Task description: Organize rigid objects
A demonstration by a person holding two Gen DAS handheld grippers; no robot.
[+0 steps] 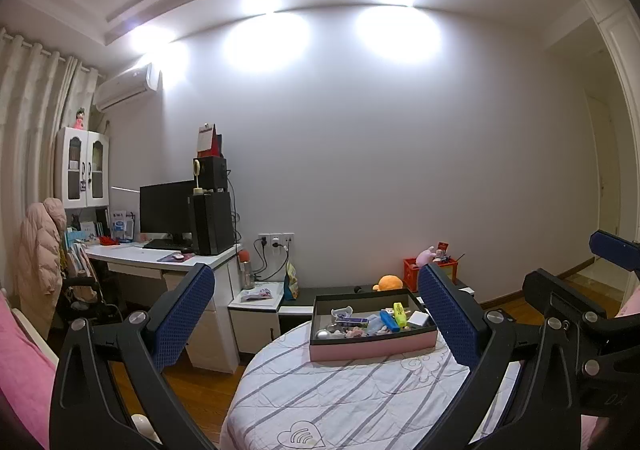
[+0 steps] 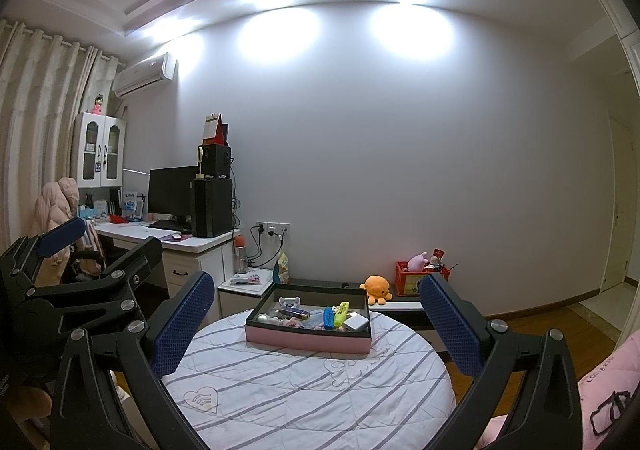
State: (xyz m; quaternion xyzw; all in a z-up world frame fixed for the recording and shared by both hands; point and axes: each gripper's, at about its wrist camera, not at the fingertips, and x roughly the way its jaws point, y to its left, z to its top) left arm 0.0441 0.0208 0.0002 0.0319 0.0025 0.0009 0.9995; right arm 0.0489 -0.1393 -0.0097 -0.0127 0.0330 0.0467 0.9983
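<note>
A shallow box [image 1: 372, 348] with pink walls and a dark inside sits at the far side of a round table under a striped white cloth [image 1: 340, 398]. In it lie a yellow highlighter [image 1: 400, 309], a blue item [image 1: 389, 320], a white block [image 1: 418, 319], a silver ball [image 1: 323, 335] and other small pieces. My left gripper [image 1: 316, 314] hangs open short of the box, holding nothing. The right wrist view shows the same box [image 2: 308, 342], highlighter [image 2: 341, 314] and cloth [image 2: 304, 394]. My right gripper [image 2: 318, 324] is open too and holds nothing. Each gripper appears at the edge of the other's view.
A white desk [image 1: 160, 256] with monitor and computer tower stands at the left, a coat-draped chair [image 1: 40, 250] beside it. Behind the table a low bench carries an orange plush [image 2: 376, 287] and a red crate [image 2: 408, 282]. Pink fabric [image 2: 608, 382] lies at the near right.
</note>
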